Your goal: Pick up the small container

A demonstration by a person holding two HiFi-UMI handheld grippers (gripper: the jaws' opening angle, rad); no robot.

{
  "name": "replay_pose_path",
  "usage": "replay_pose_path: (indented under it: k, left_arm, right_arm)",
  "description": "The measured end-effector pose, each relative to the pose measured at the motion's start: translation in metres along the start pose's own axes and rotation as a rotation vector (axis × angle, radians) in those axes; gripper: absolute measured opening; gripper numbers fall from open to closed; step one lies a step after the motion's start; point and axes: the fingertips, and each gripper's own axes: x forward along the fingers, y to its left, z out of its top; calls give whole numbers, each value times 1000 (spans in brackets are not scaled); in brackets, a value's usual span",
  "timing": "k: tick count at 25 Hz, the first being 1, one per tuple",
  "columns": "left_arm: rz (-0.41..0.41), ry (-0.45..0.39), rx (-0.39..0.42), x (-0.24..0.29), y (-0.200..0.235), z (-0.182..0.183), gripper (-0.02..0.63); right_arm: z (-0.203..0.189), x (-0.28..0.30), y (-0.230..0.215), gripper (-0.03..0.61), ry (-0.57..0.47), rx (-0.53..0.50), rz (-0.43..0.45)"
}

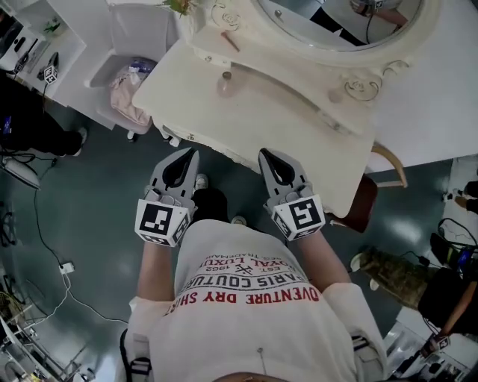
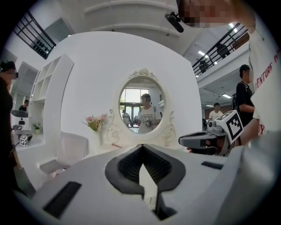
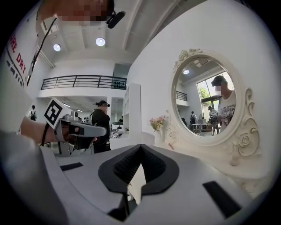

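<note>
A small pale container (image 1: 226, 77) stands on the cream vanity table (image 1: 299, 142), in front of the oval mirror (image 1: 336, 22). A thin pink stick (image 1: 229, 41) lies behind it. My left gripper (image 1: 193, 152) hangs over the floor just short of the table's near edge, its jaws shut and holding nothing. My right gripper (image 1: 262, 152) is level with it a little to the right, also shut and holding nothing. Both point at the table. The left gripper (image 2: 141, 147) faces the mirror (image 2: 142, 105) in its own view. The right gripper (image 3: 141, 147) sees the mirror (image 3: 206, 99) from the side.
A white armchair with pink cloth (image 1: 128, 89) stands left of the table. White shelves (image 1: 37, 37) fill the far left corner. A wooden chair (image 1: 367, 200) sits at the table's right end. Cables (image 1: 45, 239) run across the floor. A vase of flowers (image 2: 95, 125) stands on the table's left end.
</note>
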Motion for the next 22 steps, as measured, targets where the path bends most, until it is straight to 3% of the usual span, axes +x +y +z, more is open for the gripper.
replay_pose_path:
  k: [10,16,22]
  left_arm:
    - [-204,5,37,121,69,17,5]
    - [-334,15,66,181,109,28,5]
    - [-480,52,64,229,128,1,5]
  right_arm:
    - [2,86,-80,-2,35,47,-189]
    - [13,147,-105,-2,15,61,-273]
    - [4,189,-126,-2,26,77,-334]
